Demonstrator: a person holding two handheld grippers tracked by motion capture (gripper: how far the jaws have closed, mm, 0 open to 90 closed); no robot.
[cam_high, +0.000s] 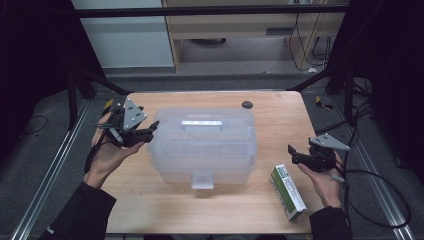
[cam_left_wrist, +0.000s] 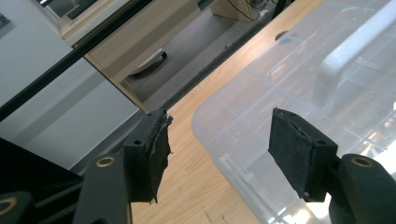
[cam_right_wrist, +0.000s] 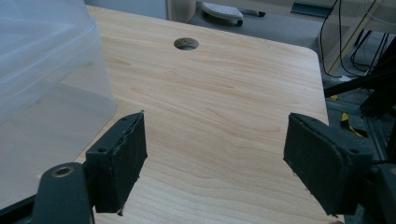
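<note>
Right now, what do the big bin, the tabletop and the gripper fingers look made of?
Bin: translucent, glossy plastic, probably; dividers show through the lid.
Tabletop: light wood or wood-look laminate, matte; grain lines visible, can't tell which.
Fingers: black rigid bodies faced with frayed dark pads, likely rubber or foam.

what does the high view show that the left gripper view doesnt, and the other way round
The high view alone has the green and white carton lying at the table's near right, the right gripper open beside it, and the box's front latch. The left gripper view alone gives a close look at the left gripper open, its worn black pads astride the box's corner. Both share the clear plastic storage box, its handle, the wooden table and the round hole in it.
</note>
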